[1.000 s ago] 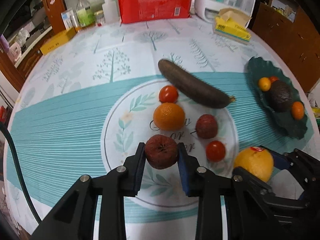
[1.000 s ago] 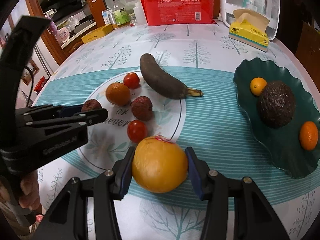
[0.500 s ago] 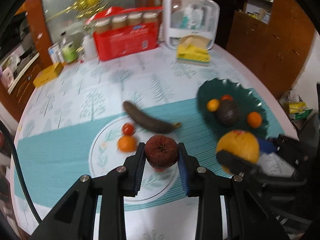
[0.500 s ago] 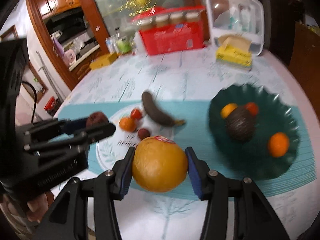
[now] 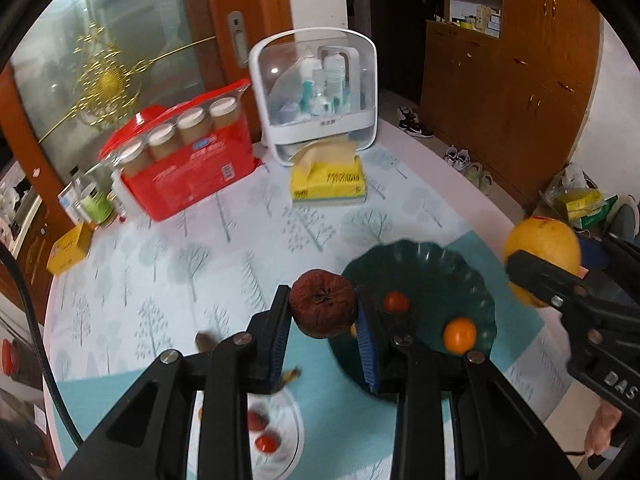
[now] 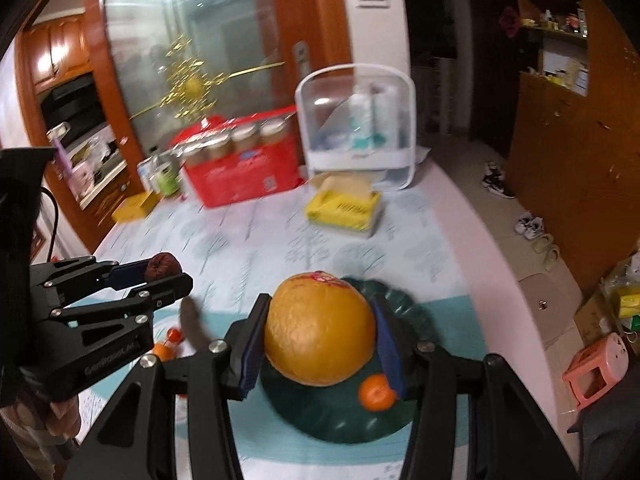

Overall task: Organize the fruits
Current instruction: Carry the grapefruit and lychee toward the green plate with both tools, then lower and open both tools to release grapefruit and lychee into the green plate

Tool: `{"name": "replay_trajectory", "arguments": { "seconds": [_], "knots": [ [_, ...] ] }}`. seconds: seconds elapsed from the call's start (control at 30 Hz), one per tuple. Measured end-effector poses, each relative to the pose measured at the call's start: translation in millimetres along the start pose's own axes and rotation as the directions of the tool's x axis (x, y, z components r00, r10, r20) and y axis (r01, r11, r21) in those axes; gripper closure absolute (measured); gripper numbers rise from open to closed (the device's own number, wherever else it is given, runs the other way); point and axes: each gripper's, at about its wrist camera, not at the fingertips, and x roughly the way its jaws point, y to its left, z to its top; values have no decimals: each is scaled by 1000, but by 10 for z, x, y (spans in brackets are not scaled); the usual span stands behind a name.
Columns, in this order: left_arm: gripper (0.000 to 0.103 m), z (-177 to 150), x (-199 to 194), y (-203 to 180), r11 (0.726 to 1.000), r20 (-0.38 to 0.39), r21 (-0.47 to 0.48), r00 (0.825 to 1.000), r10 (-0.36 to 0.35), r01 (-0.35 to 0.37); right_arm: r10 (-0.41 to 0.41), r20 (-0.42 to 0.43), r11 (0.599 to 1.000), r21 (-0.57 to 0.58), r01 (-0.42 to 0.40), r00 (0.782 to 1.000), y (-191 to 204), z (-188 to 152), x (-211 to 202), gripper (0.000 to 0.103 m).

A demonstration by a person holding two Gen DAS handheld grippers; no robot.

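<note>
My left gripper (image 5: 323,310) is shut on a wrinkled dark red fruit (image 5: 323,304), held high above the table beside the dark green plate (image 5: 472,280). My right gripper (image 6: 320,332) is shut on a large yellow-orange grapefruit (image 6: 320,328) and hangs over the same green plate (image 6: 352,420). On the plate lie a small orange (image 5: 459,335) and a red tomato (image 5: 396,302); the avocado is hidden. Below, on the round placemat, red fruits (image 5: 262,432) remain, and a dark banana's end (image 5: 205,342) shows. The grapefruit (image 5: 542,258) also appears at the right of the left wrist view.
A yellow tissue box (image 5: 328,180), a red pack of jars (image 5: 188,160) and a white lidded organizer (image 5: 320,96) stand at the table's far side. A yellow box (image 5: 68,250) and bottles sit far left. The table edge drops off at the right, with shoes on the floor.
Both grippers rose well above the table with their fruits and swung right toward the green plate. The placemat with the remaining fruit slid down and left in both views.
</note>
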Motion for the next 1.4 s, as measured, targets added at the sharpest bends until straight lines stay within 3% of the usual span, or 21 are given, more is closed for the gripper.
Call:
{"name": "replay_trajectory", "arguments": {
  "seconds": [0.17,0.33,0.53,0.73,0.97,1.03,1.07,1.13,1.4],
  "knots": [
    [74,288,421,-221,999,-41,35,999,-4,5,-24,-10,999,25,24,1000,-286,170,157,53],
    [74,297,1027,-486,998,-133,68,991,-11,20,-46,-113,996,64,53,993,-568,73,677,53],
    [74,183,1764,-699,996,-250,75,968,-37,57,-47,-258,993,92,73,965,-786,-293,1337,53],
    [74,26,2280,-714,995,-345,48,937,-62,84,-32,-345,994,85,65,938,-806,-593,1684,53],
    [72,-81,2412,-679,994,-389,13,916,-97,111,-18,-386,995,83,54,922,-780,-721,1848,51],
    [63,-77,2412,-643,992,-395,-2,912,-114,123,-24,-380,994,86,62,925,-788,-715,1832,51],
    [51,-76,2396,-629,992,-395,-8,911,-115,122,-25,-380,994,89,63,925,-797,-707,1832,50],
    [44,-74,2343,-606,994,-385,-16,916,-109,112,-17,-372,993,99,58,928,-800,-688,1798,47],
    [44,-76,2051,-588,994,-349,0,932,-98,105,-43,-332,996,61,67,942,-689,-639,1598,46]
  ]
}}
